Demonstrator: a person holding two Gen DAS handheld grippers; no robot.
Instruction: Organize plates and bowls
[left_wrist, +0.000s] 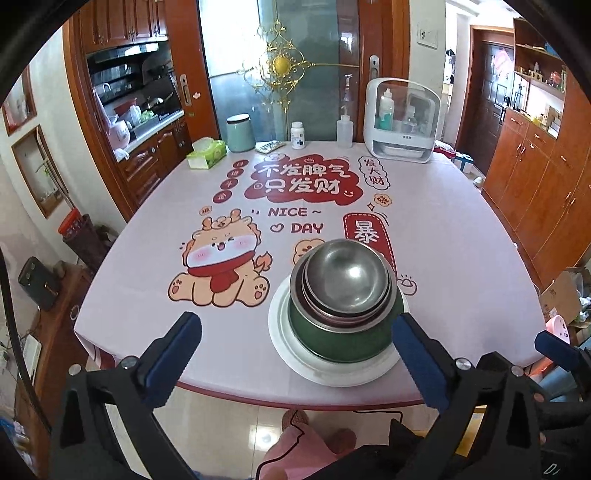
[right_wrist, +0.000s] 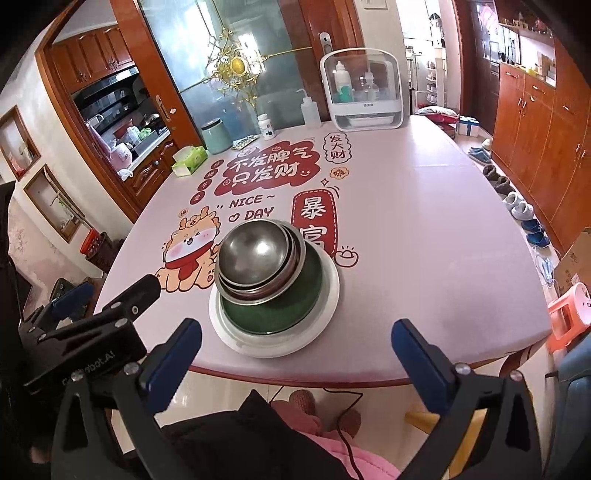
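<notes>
Left wrist view: task looks done or nearly so, judging by layout. All dishes I can see sit in one stack (left_wrist: 341, 306) near the front edge of the table (left_wrist: 461, 258), right of centre in this view. No loose plates or bowls elsewhere on the table in either cam.

Stack, bottom to top:
- white plate (left_wrist: 291, 354), flat on the cloth
- green bowl (left_wrist: 332, 339) upright on the plate
- steel bowls (left_wrist: 345, 280) nested inside the green one, at least 3 rims visible; exact count hard to tell

Steel nest sits a bit off-centre, shifted to the far-left of the green bowl per right wrist cam (right_wrist: 255, 258). Looks stable, not tilted much. Top bowl shiny w/ glare, seems empty.

Left hand-held gripper (left_wrist: 297, 350): jaws spread wide, holding nothing, hanging over the table's front edge; right fingertip (left_wrist: 410, 332) overlaps the stack's side in the picture, contact can't tell. Right hand-held gripper (right_wrist: 297, 347): also wide, nothing held, off the front edge, just right of the stack, apart from it.

What's left, imo: maybe centre the steel nest, else nothing. Back-of-table stuff (tissue box (left_wrist: 206, 153), green canister (left_wrist: 240, 133), bottles, white cabinet (left_wrist: 402, 120)) isn't part of the job.
</notes>
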